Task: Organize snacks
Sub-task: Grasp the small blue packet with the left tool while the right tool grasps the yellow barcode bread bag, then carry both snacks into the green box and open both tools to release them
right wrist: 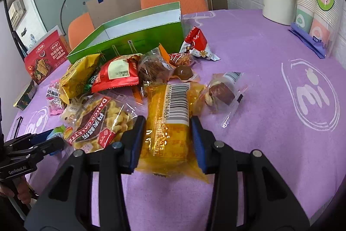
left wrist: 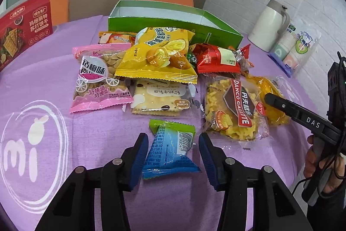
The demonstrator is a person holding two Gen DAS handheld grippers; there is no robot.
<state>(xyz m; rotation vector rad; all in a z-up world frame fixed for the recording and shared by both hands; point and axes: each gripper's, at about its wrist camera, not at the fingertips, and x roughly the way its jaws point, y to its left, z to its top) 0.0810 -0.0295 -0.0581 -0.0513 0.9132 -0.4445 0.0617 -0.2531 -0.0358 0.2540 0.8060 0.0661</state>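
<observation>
Many bright crinkly snack packets (left wrist: 155,53), heaped.

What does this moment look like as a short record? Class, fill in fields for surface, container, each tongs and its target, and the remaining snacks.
surface: purple tablecloth
container: green box, open, behind the pile
left tongs: open, straddling the blue-green packet
right tongs: open, straddling the yellow barcode packet
remaining snacks: pile in front of the box, including the pink seed bag and red packet
</observation>
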